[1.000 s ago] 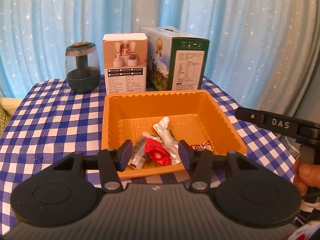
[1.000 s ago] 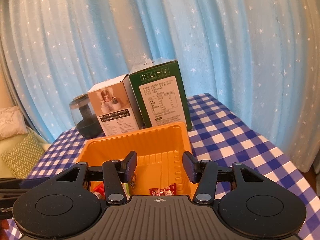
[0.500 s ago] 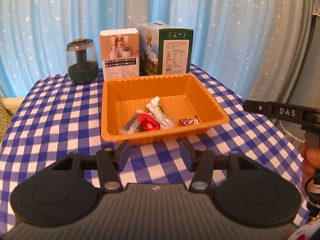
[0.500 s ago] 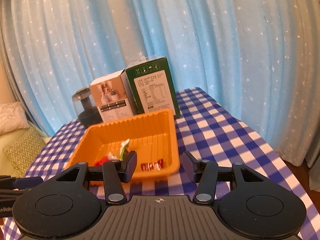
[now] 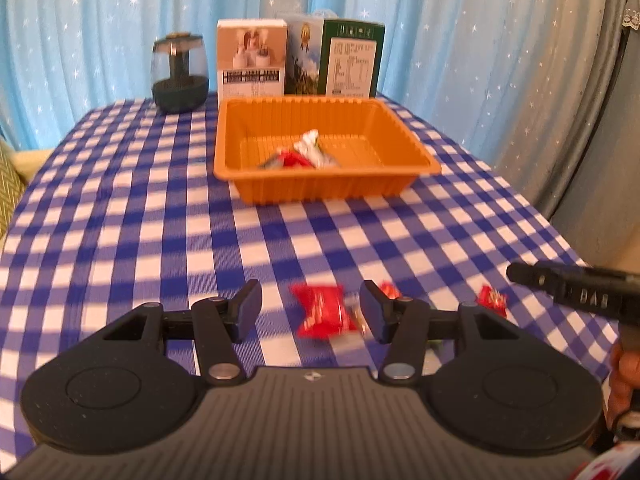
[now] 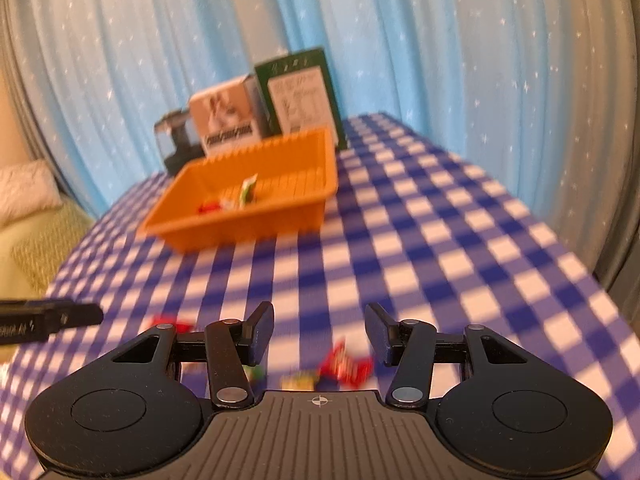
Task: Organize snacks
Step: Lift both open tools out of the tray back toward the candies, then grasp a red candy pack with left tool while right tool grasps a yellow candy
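An orange tray [image 5: 328,186] sits far back on the checked table, with several wrapped snacks [image 5: 304,154] inside; it also shows in the right wrist view [image 6: 248,224]. My left gripper [image 5: 310,312] is open and empty over the near table, above a red snack packet [image 5: 322,312]. A smaller red snack [image 5: 492,300] lies to its right. My right gripper [image 6: 320,334] is open and empty, with a red snack [image 6: 346,366] and a blurred yellow-green one [image 6: 296,380] just below it. Another red snack [image 6: 178,326] lies to the left.
At the table's back stand a dark glass jar [image 5: 180,74], a white box [image 5: 252,58] and a green box [image 5: 348,60]. A blue starry curtain hangs behind. The table's right edge [image 5: 560,232] drops off. Cushions [image 6: 28,216] lie left.
Both grippers have pulled back from the orange tray toward the near edge of the table. Loose snacks on the cloth have come into view under them. Both stay open.
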Tool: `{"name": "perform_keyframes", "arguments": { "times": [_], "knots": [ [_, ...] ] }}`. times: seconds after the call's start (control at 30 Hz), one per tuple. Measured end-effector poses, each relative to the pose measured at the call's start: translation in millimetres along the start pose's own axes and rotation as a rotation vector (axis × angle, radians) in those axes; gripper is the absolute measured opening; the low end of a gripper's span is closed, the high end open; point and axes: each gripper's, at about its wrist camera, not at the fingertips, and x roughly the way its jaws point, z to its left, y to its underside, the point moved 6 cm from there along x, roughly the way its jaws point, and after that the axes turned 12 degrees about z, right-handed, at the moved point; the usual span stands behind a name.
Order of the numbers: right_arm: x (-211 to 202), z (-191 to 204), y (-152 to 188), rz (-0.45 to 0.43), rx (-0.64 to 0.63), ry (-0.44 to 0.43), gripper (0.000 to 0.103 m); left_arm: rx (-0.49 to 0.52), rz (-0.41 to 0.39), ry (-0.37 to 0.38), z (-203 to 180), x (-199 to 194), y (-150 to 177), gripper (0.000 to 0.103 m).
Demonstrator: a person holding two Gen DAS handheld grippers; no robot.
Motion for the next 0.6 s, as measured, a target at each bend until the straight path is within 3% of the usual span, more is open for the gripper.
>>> {"name": "perform_keyframes", "arguments": {
  "times": [0.17, 0.6],
  "knots": [
    [4, 12, 30, 0.056, -0.037, 0.001, 0.051, 0.010, 0.033, -0.006, -1, 4, 23, 0.054],
    [43, 21, 38, 0.120, -0.112, 0.060, 0.049, -0.001, 0.063, 0.002, -1, 18, 23, 0.056]
  ]
}}
